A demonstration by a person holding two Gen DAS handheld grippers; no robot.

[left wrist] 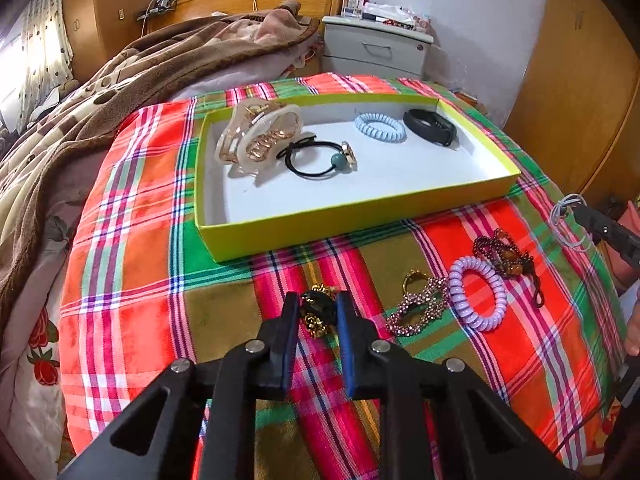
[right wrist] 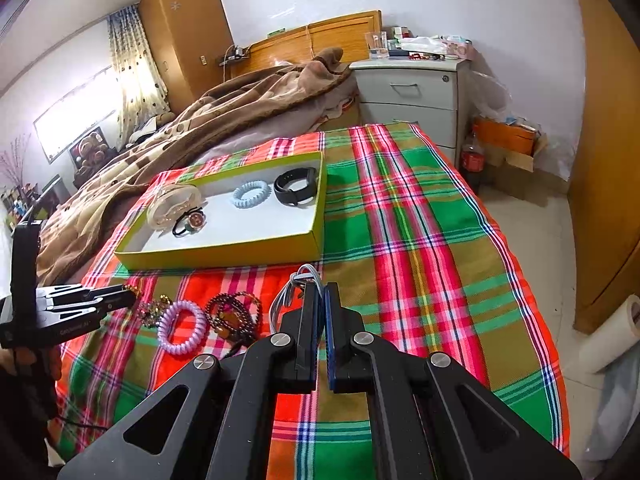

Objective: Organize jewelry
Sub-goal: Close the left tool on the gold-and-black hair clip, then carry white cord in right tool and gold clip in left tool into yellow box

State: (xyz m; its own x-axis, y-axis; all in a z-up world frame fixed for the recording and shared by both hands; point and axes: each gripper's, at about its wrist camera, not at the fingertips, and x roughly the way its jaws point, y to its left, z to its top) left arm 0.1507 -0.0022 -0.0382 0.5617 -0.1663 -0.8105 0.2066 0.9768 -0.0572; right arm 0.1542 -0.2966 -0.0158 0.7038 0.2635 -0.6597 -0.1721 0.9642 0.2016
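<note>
A yellow-green tray point(left wrist: 320, 220) point(right wrist: 224, 254) on the plaid cloth holds a clear hair claw point(left wrist: 256, 136), a black hair tie with a teal bead point(left wrist: 320, 158), a light blue coil tie point(left wrist: 380, 127) and a black band point(left wrist: 430, 126). My left gripper point(left wrist: 318, 308) is shut on a black and gold scrunchie point(left wrist: 318, 312) lying on the cloth. My right gripper point(right wrist: 320, 300) is shut on a thin grey-blue loop tie point(right wrist: 288, 292), held above the cloth; it also shows in the left wrist view point(left wrist: 566, 220). A purple coil tie point(left wrist: 476, 292), a rhinestone clip point(left wrist: 420, 310) and brown bead bracelets point(left wrist: 504, 252) lie loose.
A brown blanket point(left wrist: 100, 112) lies left of the cloth. A grey drawer cabinet point(right wrist: 412, 96) stands behind the bed. The cloth's right edge drops to the floor point(right wrist: 532, 240), where a paper roll point(right wrist: 616, 332) lies.
</note>
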